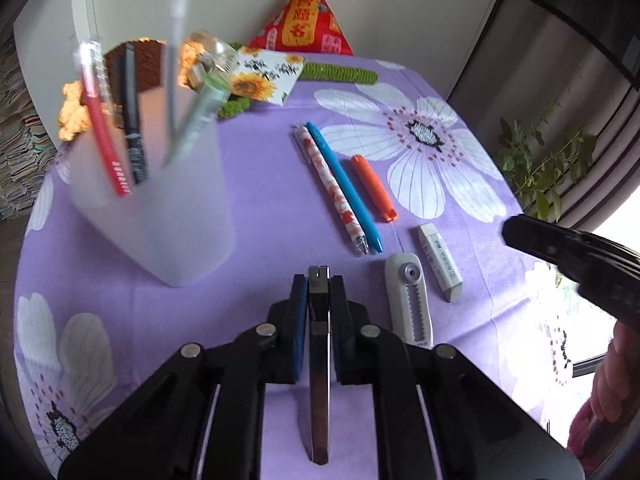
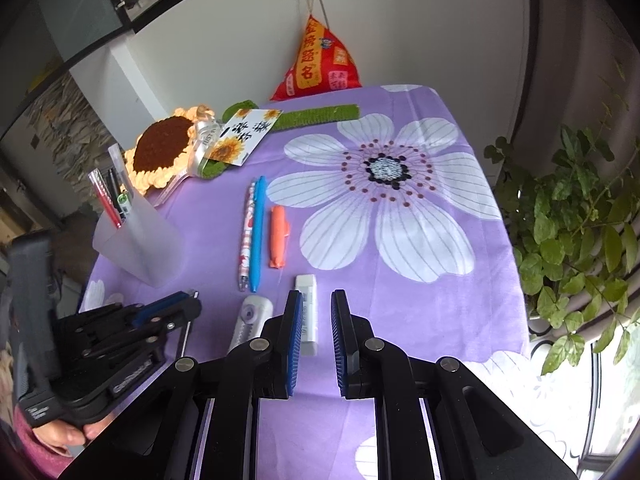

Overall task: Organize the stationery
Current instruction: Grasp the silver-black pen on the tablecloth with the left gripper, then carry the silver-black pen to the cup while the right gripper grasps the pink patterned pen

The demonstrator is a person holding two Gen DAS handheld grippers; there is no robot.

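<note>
Destination: frosted translucent plastic pen cup (image 1: 160, 216), at left, already holding pens.
Left gripper (image 1: 319, 280): clamped on a dark, glossy, slim bar (image 1: 319, 320); we cannot identify it.
Technique: we would raise it above the cup rim, point it end-down, and release only once it is inside.
Right gripper (image 2: 317, 294): jaws narrowly apart, empty.
Surface: purple flower-print tablecloth (image 1: 260, 184).
Room: white wall (image 2: 240, 40); leafy green plant (image 2: 568, 220) at right.

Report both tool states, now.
Left tool: shut on a slim dark bar.
Right tool: narrowly open, holding nothing.
</note>
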